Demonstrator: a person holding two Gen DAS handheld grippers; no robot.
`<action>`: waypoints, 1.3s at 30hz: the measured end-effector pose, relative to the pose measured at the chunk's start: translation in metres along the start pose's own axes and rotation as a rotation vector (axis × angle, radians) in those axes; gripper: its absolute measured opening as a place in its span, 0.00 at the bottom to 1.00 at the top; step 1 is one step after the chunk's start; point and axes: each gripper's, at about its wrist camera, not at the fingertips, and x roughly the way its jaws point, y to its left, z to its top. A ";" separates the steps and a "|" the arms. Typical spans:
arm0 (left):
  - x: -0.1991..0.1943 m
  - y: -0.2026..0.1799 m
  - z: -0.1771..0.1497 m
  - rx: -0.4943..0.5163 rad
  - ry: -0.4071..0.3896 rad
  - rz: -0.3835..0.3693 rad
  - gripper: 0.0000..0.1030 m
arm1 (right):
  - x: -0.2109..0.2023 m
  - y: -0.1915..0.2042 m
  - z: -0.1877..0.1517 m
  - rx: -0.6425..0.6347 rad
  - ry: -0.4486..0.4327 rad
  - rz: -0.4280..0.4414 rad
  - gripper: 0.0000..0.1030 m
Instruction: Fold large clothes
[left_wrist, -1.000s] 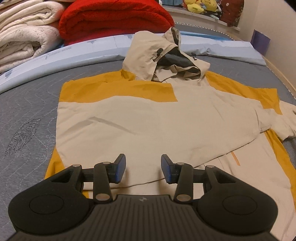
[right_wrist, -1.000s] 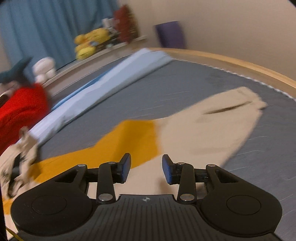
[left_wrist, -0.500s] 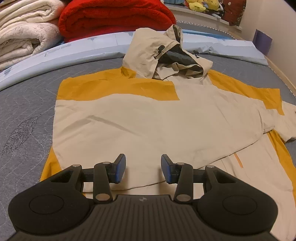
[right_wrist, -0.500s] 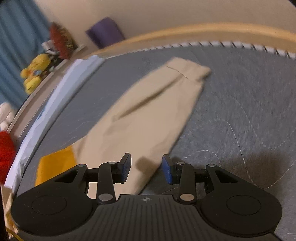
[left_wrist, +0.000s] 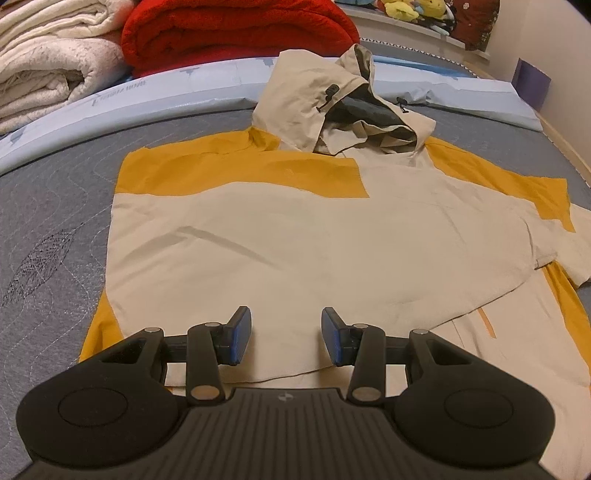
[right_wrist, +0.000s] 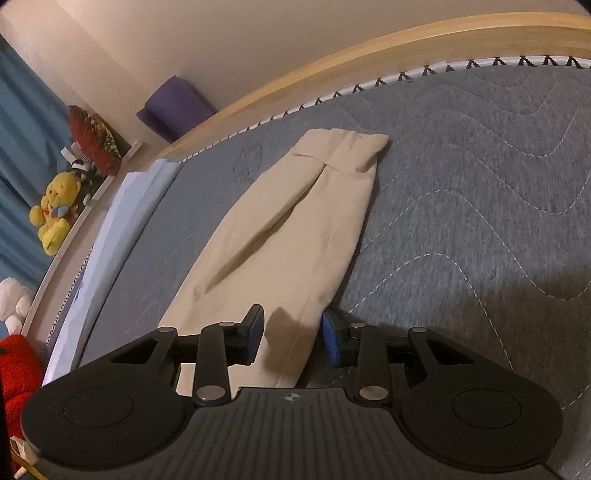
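I had the left hand-held gripper (left_wrist: 286, 336) hovering w/ jaws wide apart, nothing held, just over the near hem of the beige-and-yellow jacket (left_wrist: 314, 236). Jacket lay flat on the grey mattress (left_wrist: 48, 206), hood (left_wrist: 332, 107) bunched at the far end by the red blanket (left_wrist: 236, 33). Right hand-held gripper (right_wrist: 291, 336) was also wide open, empty, straddling the near edge of the beige sleeve (right_wrist: 288, 229), which stretched out toward the wooden bed frame (right_wrist: 369, 55).
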 end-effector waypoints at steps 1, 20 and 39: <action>0.000 0.000 0.000 -0.003 0.000 0.001 0.45 | 0.000 0.000 0.000 0.006 -0.003 0.000 0.34; 0.002 0.000 -0.001 0.000 0.010 0.001 0.45 | 0.002 -0.001 0.001 0.043 -0.054 -0.040 0.05; -0.022 0.029 0.008 -0.105 -0.035 -0.019 0.45 | -0.196 0.322 -0.211 -0.885 -0.047 0.615 0.02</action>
